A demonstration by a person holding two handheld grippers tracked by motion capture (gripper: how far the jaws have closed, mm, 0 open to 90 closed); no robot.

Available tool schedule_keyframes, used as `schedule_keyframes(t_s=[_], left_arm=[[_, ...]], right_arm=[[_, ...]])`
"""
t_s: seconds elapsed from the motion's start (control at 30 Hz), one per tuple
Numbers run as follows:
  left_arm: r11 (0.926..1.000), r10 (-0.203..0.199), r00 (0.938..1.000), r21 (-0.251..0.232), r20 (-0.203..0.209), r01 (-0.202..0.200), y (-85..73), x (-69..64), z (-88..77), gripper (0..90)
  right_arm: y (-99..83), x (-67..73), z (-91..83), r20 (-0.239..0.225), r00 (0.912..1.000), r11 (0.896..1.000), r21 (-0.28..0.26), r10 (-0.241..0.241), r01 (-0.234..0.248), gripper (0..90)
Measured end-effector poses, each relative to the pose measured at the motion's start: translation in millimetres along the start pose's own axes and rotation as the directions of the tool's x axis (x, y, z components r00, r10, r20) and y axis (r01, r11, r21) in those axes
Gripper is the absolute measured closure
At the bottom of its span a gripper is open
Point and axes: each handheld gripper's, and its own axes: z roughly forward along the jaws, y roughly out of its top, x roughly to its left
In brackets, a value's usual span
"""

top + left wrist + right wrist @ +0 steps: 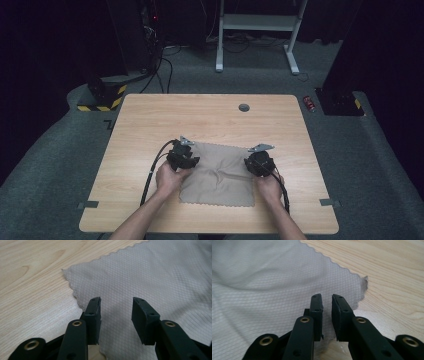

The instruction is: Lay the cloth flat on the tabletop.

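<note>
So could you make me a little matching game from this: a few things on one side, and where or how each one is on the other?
Things:
1. left gripper
2. right gripper
3. cloth
4. table

States:
A. light wood, round hole near the far edge
B. beige, wrinkled in the middle
C. jaws wide apart over the cloth's edge
D. jaws with only a narrow gap, near a cloth corner

Pairs: 1-C, 2-D, 3-B, 4-A

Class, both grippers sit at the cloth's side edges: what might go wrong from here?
1. The right gripper has only a narrow gap, so it may miss the thin cloth.
2. The left gripper is wide open and may bunch it.
3. The cloth is already wrinkled mid-way; uneven pulls could worsen that.
</note>
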Motion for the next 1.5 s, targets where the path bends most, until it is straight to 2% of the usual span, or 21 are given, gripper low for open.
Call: schedule_keyframes(t_s=[0.07,0.13,0.23,0.37,0.63,0.77,0.83,0.97,1.03,1.13,1.23,1.33,1.4,1.5], left_arm=[[0.9998,-0.02,0.9998,0.005,-0.004,0.02,-0.8,2.7,4.5,59.0],[0.9998,-0.022,0.9998,0.001,-0.003,0.022,-1.3,5.0,6.5,58.7],[1.0,-0.006,0.9999,-0.003,-0.012,0.005,-1.0,5.0,7.3,59.0],[0.9995,0.028,0.9984,-0.016,-0.05,-0.028,-0.9,4.6,10.0,60.9],[0.9987,0.003,0.9969,-0.051,-0.078,-0.007,1.3,12.5,14.9,64.0],[0.9997,-0.002,0.9957,-0.025,-0.093,-0.001,9.3,16.4,18.4,62.4],[0.9994,-0.017,0.9951,-0.033,-0.098,0.014,10.4,18.3,20.1,61.1],[0.9993,-0.018,0.9939,-0.035,-0.109,0.014,10.2,18.9,20.2,60.6],[0.9993,-0.036,0.9948,-0.018,-0.096,0.034,8.8,20.9,17.3,55.9],[0.9994,-0.034,0.9973,-0.013,-0.066,0.033,2.1,22.0,9.6,52.4],[0.9996,-0.023,0.9987,-0.019,-0.045,0.022,-9.3,18.3,1.9,50.9],[0.9997,0.004,0.9986,-0.023,-0.054,-0.006,-16.8,12.0,-2.5,49.5],[0.9989,0.036,0.9964,-0.028,-0.077,-0.038,-19.6,8.2,-5.1,49.1],[0.9985,0.045,0.9947,-0.026,-0.092,-0.048,-22.1,5.8,-5.9,48.7]], right_arm=[[-0.3,-3.3,1.7,0.006,0.9999,1.0,0.0,0.012,-0.012,78.5],[-0.2,-6.3,2.6,0.009,0.9996,1.0,-0.002,0.028,-0.028,77.8],[-0.6,-7.6,5.2,0.01,0.9995,1.0,0.003,0.029,-0.029,77.8],[4.0,-12.6,8.4,0.0,0.9999,1.0,0.012,0.014,-0.014,77.2],[19.8,-20.5,20.7,0.031,0.999,0.999,0.027,0.032,-0.033,77.1],[27.4,-23.0,26.9,0.048,0.9984,0.999,0.032,0.03,-0.032,77.1],[28.4,-24.2,29.1,0.056,0.9975,0.999,0.02,0.042,-0.043,77.1],[35.9,-26.1,33.9,0.073,0.9963,0.998,0.036,0.045,-0.048,76.7],[37.9,-26.3,34.8,0.081,0.9958,0.998,0.044,0.043,-0.047,75.7],[36.0,-22.4,31.7,0.096,0.9938,0.997,0.052,0.057,-0.062,70.7],[26.2,-8.6,20.7,0.053,0.9982,0.999,0.015,0.027,-0.028,68.9],[16.8,7.9,11.6,0.02,0.9997,1.0,-0.003,-0.014,0.014,67.4],[10.0,17.7,6.0,0.006,0.9992,0.999,-0.021,-0.04,0.04,67.0],[3.1,23.8,4.9,0.006,0.9981,0.998,-0.006,-0.062,0.062,66.7]])
